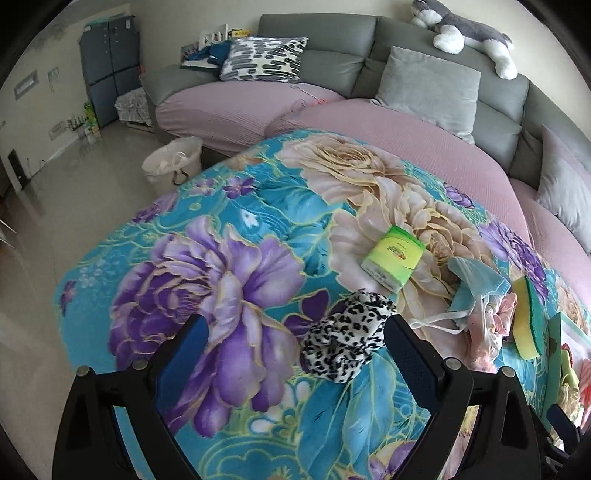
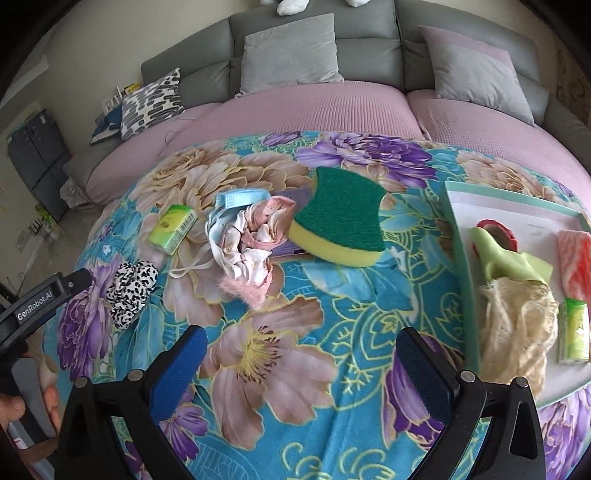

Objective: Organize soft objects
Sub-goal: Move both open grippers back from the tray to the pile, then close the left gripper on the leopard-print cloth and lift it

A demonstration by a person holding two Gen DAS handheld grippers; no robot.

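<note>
A black-and-white leopard-print scrunchie (image 1: pixel 347 332) lies on the floral blanket, just inside my open left gripper (image 1: pixel 295 328), near its right finger; it also shows in the right wrist view (image 2: pixel 131 291). Beyond it lie a green tissue pack (image 1: pixel 393 256), a blue face mask (image 1: pixel 476 288), a pink-and-white cloth (image 2: pixel 251 240) and a green-and-yellow sponge (image 2: pixel 341 221). My right gripper (image 2: pixel 299 347) is open and empty above bare blanket. A white tray (image 2: pixel 465 199) at right holds a green glove, a cream mesh cloth, a pink towel and a tissue pack.
A grey sofa with pink seat covers (image 1: pixel 332 110) and grey cushions runs behind the blanket. A plush dog (image 1: pixel 469 33) lies on the sofa back. A white basket (image 1: pixel 173 166) stands on the floor at left. The left gripper's body (image 2: pixel 40 299) shows in the right wrist view.
</note>
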